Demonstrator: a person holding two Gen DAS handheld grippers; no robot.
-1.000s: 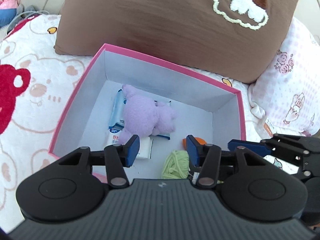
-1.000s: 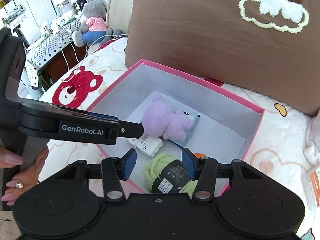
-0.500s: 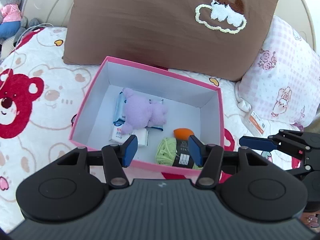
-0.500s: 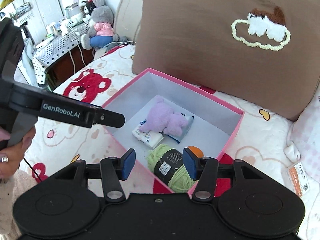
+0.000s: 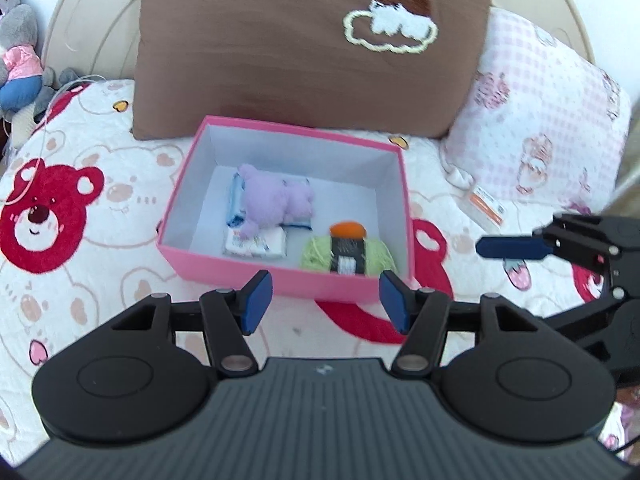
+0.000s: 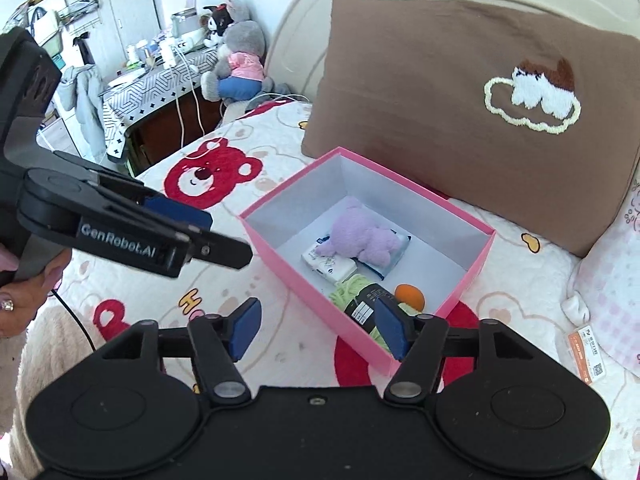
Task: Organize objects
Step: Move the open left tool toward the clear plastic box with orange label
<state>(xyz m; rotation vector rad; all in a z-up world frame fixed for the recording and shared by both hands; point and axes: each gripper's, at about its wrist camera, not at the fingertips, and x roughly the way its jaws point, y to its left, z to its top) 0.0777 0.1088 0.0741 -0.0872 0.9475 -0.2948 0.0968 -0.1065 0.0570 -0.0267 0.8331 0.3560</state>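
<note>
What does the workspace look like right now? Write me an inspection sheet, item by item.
Surface: bed quilt with a red bear print.
Job's things: pink box holds a purple plush lying on a blue-and-white pack, a small white pack, green yarn and an orange ball.
Clutter: a tag by the pink checked pillow; a brown pillow behind the box.
Grippers: left tool and right tool both opening, nothing between the pads, both short of the box.
Cables: a white cord hangs at the side table; a black lead by the hand.
Surroundings: grey plush toy, cupboards beyond.
</note>
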